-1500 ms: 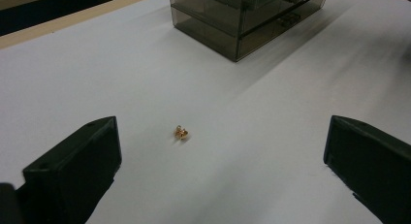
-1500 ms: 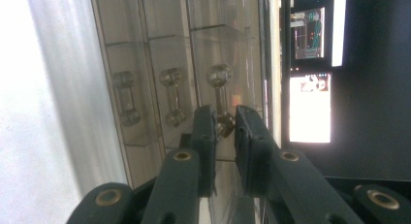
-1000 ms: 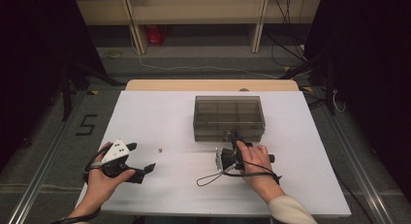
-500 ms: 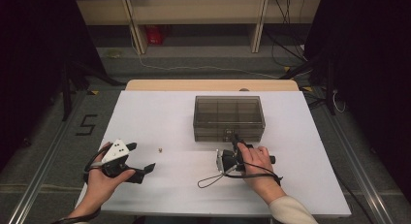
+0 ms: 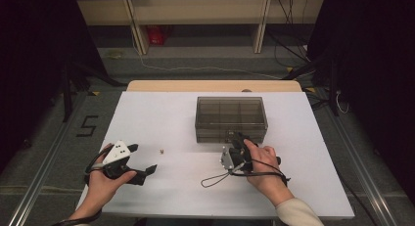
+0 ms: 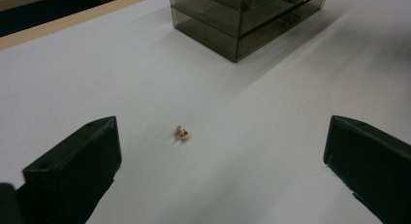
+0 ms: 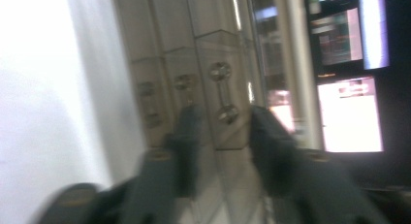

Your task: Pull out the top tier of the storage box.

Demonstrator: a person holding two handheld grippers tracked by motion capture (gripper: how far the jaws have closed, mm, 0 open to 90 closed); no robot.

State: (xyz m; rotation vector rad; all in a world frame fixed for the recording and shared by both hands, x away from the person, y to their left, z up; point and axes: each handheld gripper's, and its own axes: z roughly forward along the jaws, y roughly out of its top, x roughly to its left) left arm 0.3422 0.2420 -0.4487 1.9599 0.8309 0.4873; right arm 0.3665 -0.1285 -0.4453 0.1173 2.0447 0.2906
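You sit at a white worktop [image 5: 147, 123] with a pale wooden strip [image 5: 214, 85] along its far edge, set on a grey floor [image 5: 205, 57] where a dark "5" [image 5: 87, 125] is marked to your left and a metal rail [image 5: 41, 162] runs alongside. Beyond the worktop, you see a light wooden shelf unit [image 5: 195, 13] with a red object [image 5: 156, 34] under it, while a pale cable [image 5: 195, 69] and black cables [image 5: 293, 45] trail across the floor. The room to both sides lies dark, and in the right gripper view lit screens [image 7: 349, 83] glow in that darkness.
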